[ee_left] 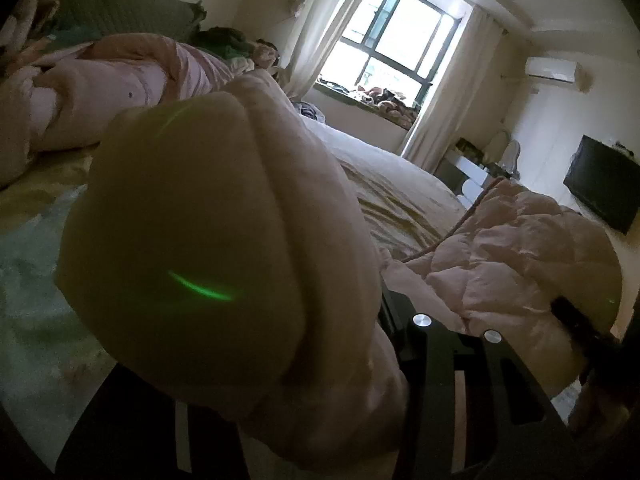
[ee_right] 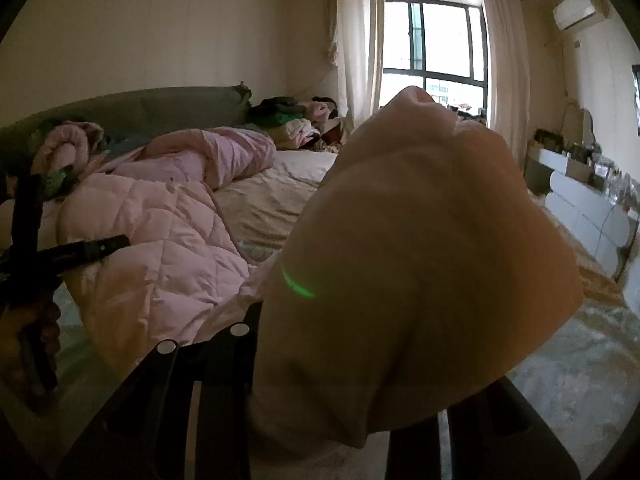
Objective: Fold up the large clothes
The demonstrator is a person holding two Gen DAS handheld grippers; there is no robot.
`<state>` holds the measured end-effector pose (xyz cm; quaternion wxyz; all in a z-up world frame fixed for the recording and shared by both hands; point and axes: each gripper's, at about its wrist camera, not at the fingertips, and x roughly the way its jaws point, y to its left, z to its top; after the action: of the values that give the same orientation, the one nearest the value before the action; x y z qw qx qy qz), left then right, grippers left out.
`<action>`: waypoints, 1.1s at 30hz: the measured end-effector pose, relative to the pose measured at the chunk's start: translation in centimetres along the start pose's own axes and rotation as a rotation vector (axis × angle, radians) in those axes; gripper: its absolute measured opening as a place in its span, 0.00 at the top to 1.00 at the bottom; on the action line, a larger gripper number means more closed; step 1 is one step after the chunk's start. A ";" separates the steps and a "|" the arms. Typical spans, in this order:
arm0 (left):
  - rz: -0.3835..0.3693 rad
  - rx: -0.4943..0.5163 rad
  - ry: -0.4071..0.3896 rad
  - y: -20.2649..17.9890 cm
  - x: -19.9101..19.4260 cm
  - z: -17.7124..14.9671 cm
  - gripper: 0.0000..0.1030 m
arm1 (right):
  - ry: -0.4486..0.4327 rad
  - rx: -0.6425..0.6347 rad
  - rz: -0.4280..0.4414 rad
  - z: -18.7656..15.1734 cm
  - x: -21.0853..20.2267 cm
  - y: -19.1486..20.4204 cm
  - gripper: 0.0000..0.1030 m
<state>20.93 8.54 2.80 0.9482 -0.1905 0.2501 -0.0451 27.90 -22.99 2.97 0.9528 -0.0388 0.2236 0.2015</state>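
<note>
Presently, left gripper point(ee_left: 304, 320) and right gripper point(ee_right: 320, 360) each have fingers clamped on a bunched edge of the pink quilted coat point(ee_right: 168, 240), raised over the bed point(ee_right: 272, 200).

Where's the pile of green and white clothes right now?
In the right wrist view, the pile of green and white clothes sits at the bed's far end, right of the grey-green headboard, left of the cream curtain.

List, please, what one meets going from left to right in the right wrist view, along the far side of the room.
Green headboard → pile of clothes → left curtain → window → right curtain → air conditioner.
</note>
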 end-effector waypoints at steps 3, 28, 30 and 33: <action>0.012 0.010 0.011 0.0 -0.8 -1.4 0.64 | 0.021 0.019 -0.002 -1.9 -1.2 -0.5 0.73; 0.168 0.016 0.126 1.9 -1.0 -7.2 0.57 | 0.224 0.344 -0.111 -12.2 -0.8 -4.2 0.57; 0.172 0.013 0.133 2.2 -0.9 -7.3 0.57 | 0.237 0.355 -0.114 -12.5 -0.6 -4.3 0.56; 0.174 0.010 0.139 2.4 -0.9 -7.3 0.56 | 0.252 0.382 -0.119 -12.7 -0.4 -4.6 0.54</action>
<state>16.58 8.41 -3.52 0.9298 -0.1597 0.3308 0.0232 24.21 -29.42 -8.37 0.9177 0.1042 0.3720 0.0928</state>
